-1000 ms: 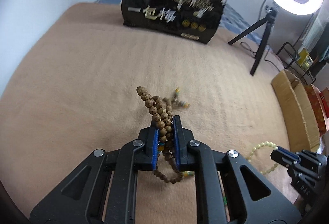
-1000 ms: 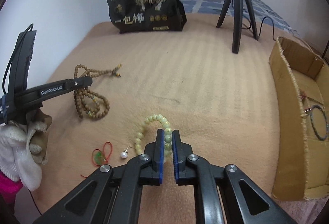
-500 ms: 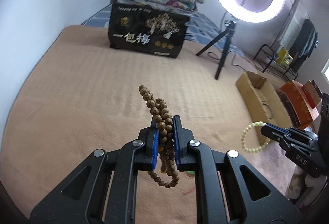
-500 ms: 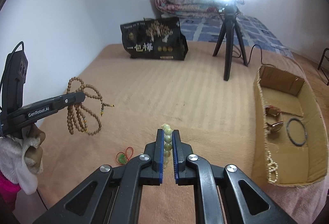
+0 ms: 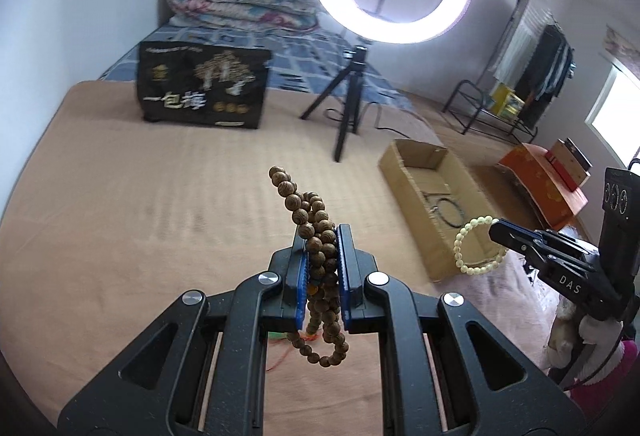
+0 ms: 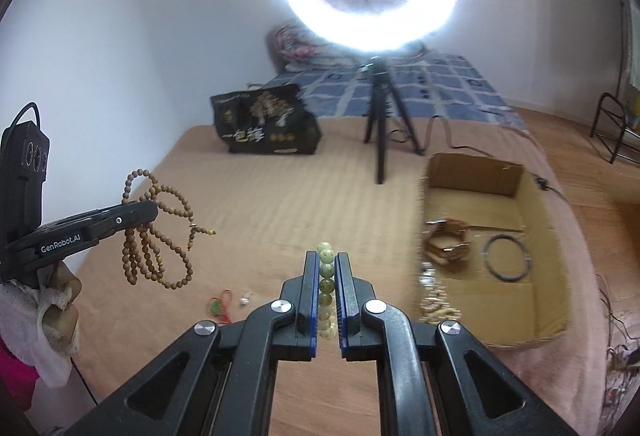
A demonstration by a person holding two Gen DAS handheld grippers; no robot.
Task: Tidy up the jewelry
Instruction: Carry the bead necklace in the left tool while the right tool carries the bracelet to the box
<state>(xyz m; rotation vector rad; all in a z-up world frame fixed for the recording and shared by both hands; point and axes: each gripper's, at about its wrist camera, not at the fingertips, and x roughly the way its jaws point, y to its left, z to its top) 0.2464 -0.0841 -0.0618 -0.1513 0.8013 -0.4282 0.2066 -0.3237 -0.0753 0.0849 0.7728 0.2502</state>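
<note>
- Brown wooden beads (image 5: 320,260), a long strand looped several times, are pinched between the pads of the left gripper (image 5: 322,264); the loops hang in the air, clear of the tan blanket (image 5: 140,215).
- A pale green bead bracelet (image 6: 326,290) is clamped in the right gripper (image 6: 326,296), also held off the blanket.
- The step in hand looks like the carry: both pieces are picked up and headed for the cardboard box (image 6: 524,195) at the right, which already holds a dark bangle (image 6: 507,258) and other pieces.
- Next, each gripper needs to reach over the box's open top and let go.
- A red cord pendant (image 6: 219,304) and a small pearl earring (image 6: 244,300) lie on the blanket, not yet sorted.
</note>
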